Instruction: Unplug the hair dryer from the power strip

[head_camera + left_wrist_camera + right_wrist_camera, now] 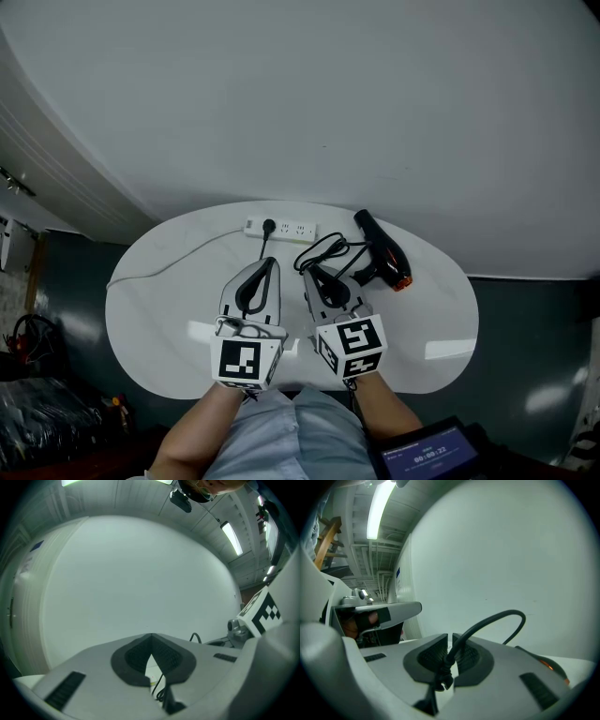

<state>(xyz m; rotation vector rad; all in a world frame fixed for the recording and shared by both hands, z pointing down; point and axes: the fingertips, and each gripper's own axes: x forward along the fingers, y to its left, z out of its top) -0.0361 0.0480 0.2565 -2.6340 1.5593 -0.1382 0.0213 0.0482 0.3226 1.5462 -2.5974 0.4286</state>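
Note:
A white power strip lies at the far side of the round white table, with the black plug seated in it. The black hair dryer with an orange end lies to its right. Its black cable loops between them. My right gripper is closed on that cable, which rises from between the dark pads of the right gripper. My left gripper sits just before the plug, jaw tips together; the cable shows below them.
The strip's white cord runs off to the table's left edge. A plain white wall stands right behind the table. A dark tablet sits by the person's lap at the lower right, and clutter lies on the floor at left.

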